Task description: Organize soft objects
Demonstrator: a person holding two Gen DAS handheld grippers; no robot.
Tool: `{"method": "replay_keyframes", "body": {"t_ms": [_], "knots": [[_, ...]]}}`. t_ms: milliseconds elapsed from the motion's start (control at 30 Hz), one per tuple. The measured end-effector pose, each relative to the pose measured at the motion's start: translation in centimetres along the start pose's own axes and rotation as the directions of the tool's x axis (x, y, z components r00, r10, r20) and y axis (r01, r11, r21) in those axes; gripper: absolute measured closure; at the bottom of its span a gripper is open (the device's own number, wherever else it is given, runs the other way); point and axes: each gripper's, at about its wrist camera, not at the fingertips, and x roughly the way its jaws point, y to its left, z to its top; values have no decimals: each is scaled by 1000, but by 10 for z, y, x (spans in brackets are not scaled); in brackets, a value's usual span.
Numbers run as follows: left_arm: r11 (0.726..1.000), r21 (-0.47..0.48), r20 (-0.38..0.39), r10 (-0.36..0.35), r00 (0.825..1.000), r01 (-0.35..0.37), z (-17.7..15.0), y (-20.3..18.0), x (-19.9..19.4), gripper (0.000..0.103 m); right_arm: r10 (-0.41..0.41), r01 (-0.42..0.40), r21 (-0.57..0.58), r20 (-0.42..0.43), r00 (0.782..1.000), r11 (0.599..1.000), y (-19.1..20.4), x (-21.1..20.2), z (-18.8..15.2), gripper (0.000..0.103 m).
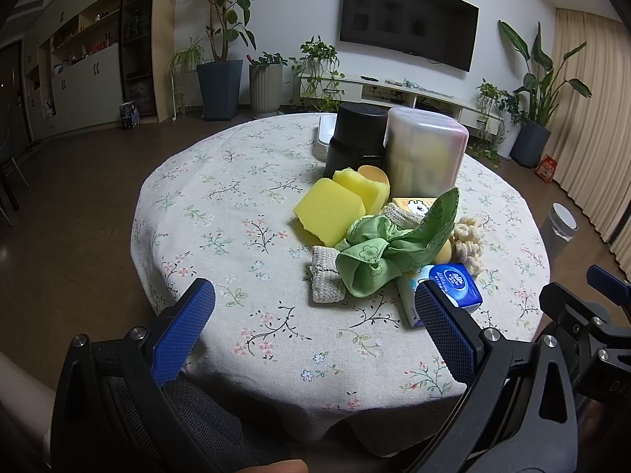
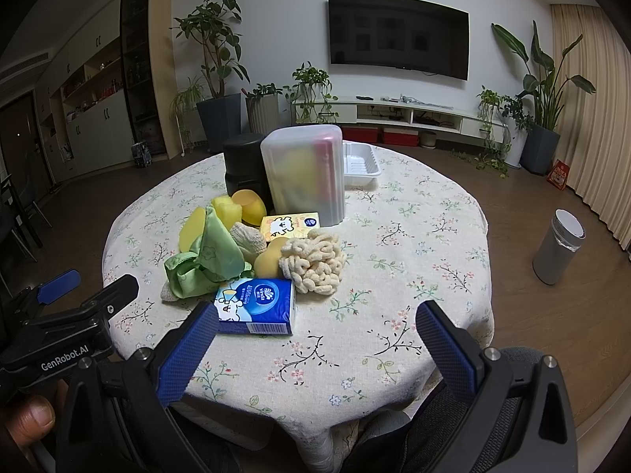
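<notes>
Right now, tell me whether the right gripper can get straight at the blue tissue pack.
Probably yes. The right gripper is open and empty, and the blue tissue pack lies nearest it at the front of the pile, with only bare tablecloth between.

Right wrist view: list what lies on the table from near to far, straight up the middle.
Blue tissue pack → cream chenille scrunchie → yellow tissue box → translucent lidded container → white plastic tray.

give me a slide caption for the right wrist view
Open right tongs face a blue tissue pack, green cloth and cream knitted scrunchie.
</notes>
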Motion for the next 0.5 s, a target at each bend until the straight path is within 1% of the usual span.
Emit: {"method": "replay_keyframes", "body": {"t_ms": [500], "knots": [[1000, 0, -1, -1, 1000, 1, 0, 0, 0, 0, 0, 0, 1, -2, 1000, 1000, 0, 0, 0, 1]]}}
